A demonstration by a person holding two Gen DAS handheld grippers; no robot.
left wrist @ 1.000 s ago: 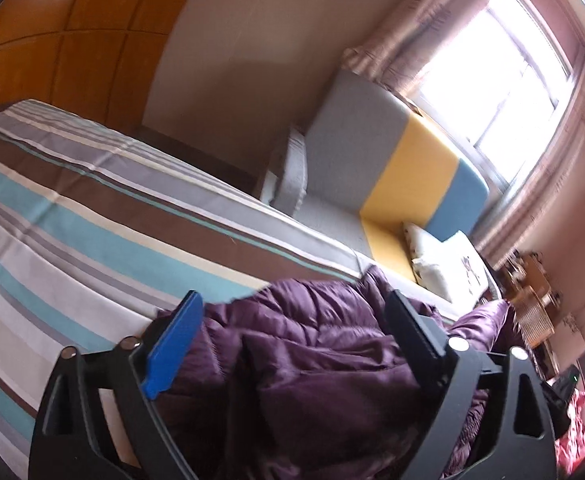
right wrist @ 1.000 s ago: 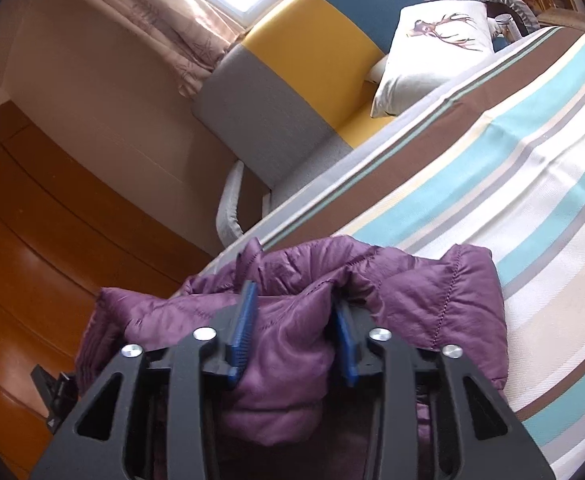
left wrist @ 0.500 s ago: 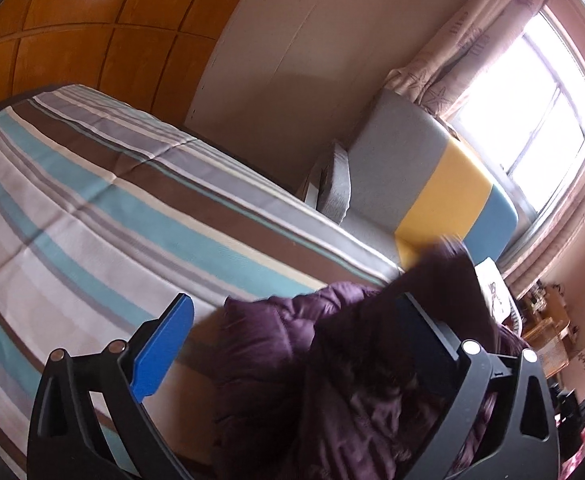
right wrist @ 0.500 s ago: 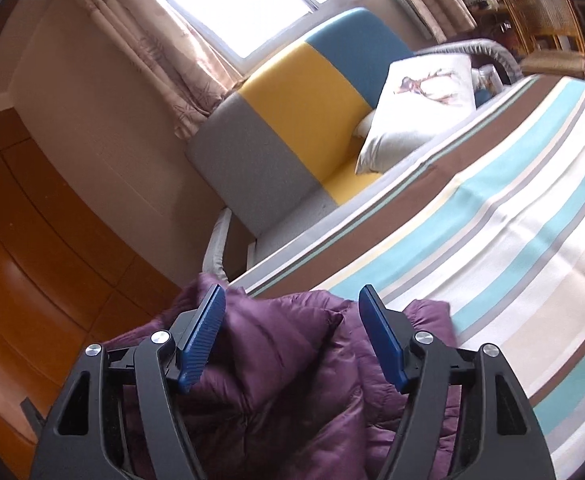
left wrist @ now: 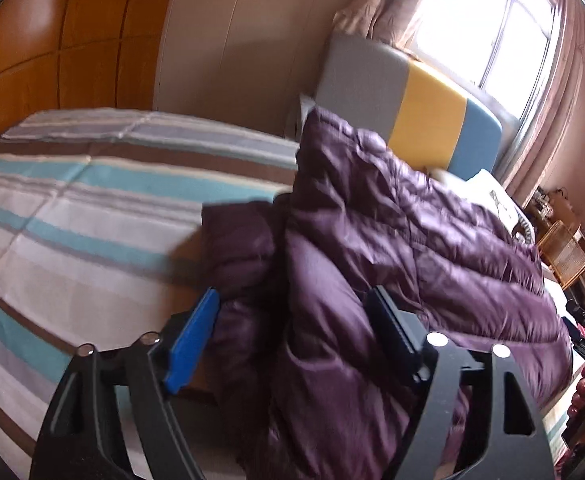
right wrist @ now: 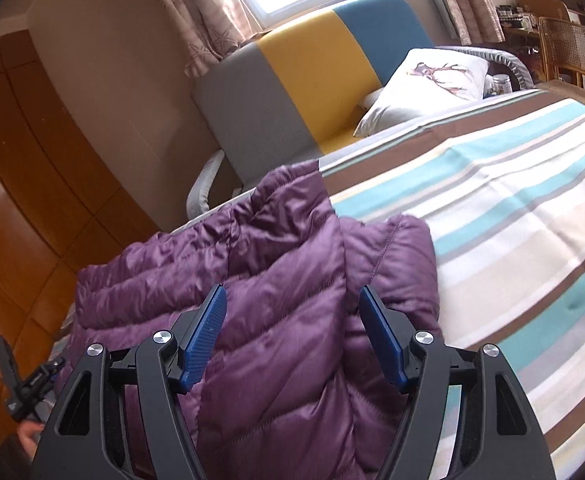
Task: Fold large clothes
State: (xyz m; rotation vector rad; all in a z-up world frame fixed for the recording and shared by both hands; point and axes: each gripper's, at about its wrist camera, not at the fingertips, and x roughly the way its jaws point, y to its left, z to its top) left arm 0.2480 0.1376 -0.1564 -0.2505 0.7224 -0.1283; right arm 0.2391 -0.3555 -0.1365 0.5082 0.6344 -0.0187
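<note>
Purple quilted puffer jacket (right wrist: pixel 276 300) lies bunched on the striped teal, brown and white bedspread (right wrist: pixel 512 208), one part lifted up over the rest. The left gripper (left wrist: pixel 292 332) stands wide open with jacket fabric between its blue-padded fingers (left wrist: pixel 192 340). The right gripper (right wrist: pixel 292 336) is likewise spread wide, jacket between its fingers.

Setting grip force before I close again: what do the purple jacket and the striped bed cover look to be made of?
Purple jacket: seemingly a thin, glossy synthetic shell, nylon-like, over puffy fill; stitched quilt lines and sheen on the creases suggest it, so probably slippery. Striped bed cover: matte woven fabric, likely cotton, flat with no shine. Both the left gripper and right gripper are open around jacket folds.
</note>
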